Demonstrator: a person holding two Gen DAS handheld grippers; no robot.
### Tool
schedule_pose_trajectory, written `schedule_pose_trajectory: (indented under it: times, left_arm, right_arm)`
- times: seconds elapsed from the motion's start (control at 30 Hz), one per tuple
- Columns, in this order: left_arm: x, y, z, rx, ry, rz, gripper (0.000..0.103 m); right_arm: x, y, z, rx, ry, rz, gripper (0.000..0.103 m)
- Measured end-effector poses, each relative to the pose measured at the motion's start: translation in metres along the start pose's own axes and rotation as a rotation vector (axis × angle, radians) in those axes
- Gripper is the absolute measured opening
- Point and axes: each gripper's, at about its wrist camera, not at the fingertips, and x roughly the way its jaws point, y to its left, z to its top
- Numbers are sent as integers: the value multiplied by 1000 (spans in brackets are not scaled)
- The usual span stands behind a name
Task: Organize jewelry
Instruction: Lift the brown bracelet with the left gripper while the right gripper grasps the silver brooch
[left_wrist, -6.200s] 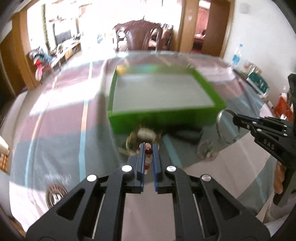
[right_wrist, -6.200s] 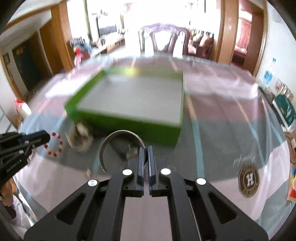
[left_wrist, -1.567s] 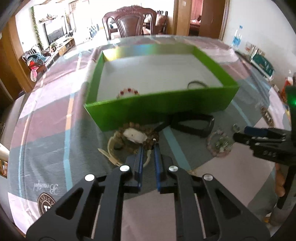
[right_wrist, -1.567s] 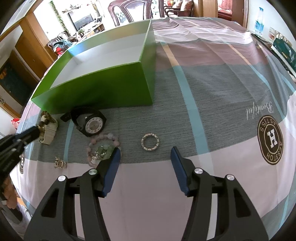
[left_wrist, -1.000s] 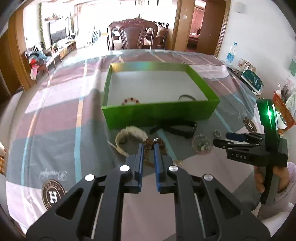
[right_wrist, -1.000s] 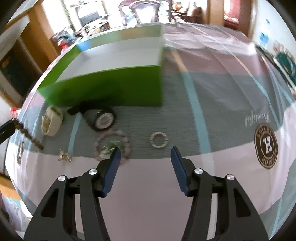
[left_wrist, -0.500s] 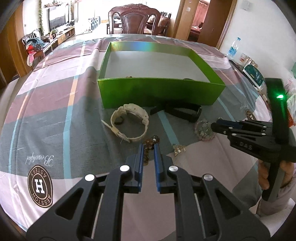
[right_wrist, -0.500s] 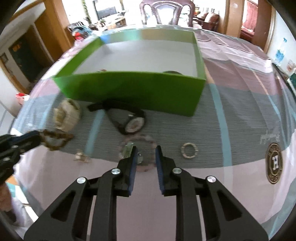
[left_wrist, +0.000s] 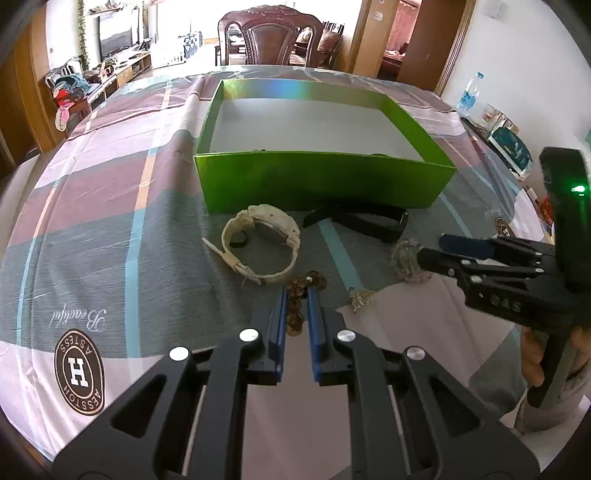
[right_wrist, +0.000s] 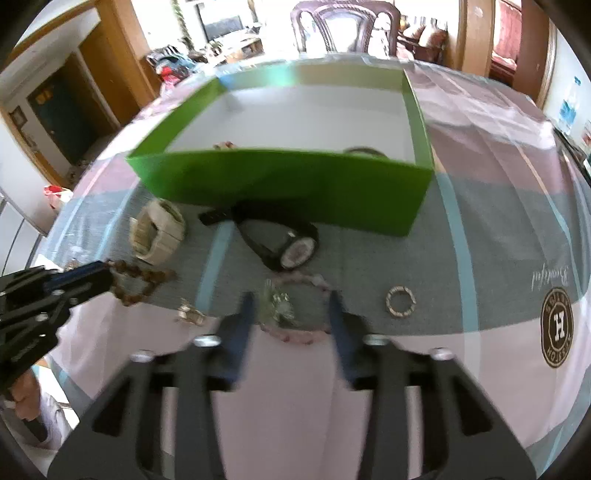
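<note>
Between the left gripper (left_wrist: 295, 291) fingers sits the brown bead bracelet (left_wrist: 295, 306), clamped, near the cream watch (left_wrist: 264, 242) before the green box (left_wrist: 321, 181). Right gripper (right_wrist: 291, 299) is spread wide around the pink bead bracelet (right_wrist: 295, 306) on the tablecloth (right_wrist: 498, 229). Only the right wrist view shows the black watch (right_wrist: 291, 247) dial, small ring (right_wrist: 400, 296), and items poking above the box wall.

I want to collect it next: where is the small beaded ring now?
In the right wrist view, the small beaded ring lies alone on the grey cloth stripe, right of the pink bead bracelet.
</note>
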Motion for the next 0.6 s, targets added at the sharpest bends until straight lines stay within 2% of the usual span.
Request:
schedule_pose_trajectory:
  times: [0.17,0.23,0.3,0.43,0.6]
  left_arm:
    - [6,-2,0,0,14,0,11]
    - [8,-1,0,0,18,3,11]
    - [8,0,0,-3,19,6,11]
    - [-2,-1,4,-4,-9,6,11]
    - [-34,-1,22,13,-103,11,11]
  right_arm:
    - [20,10,-2,-40,46,-16,48]
    - [26,12,-3,-47,62,-15,21]
    - [24,13,-2,-44,56,-5,16]
    - [7,12,2,-49,14,1,16]
    - [-33,7,14,-41,-81,12,16]
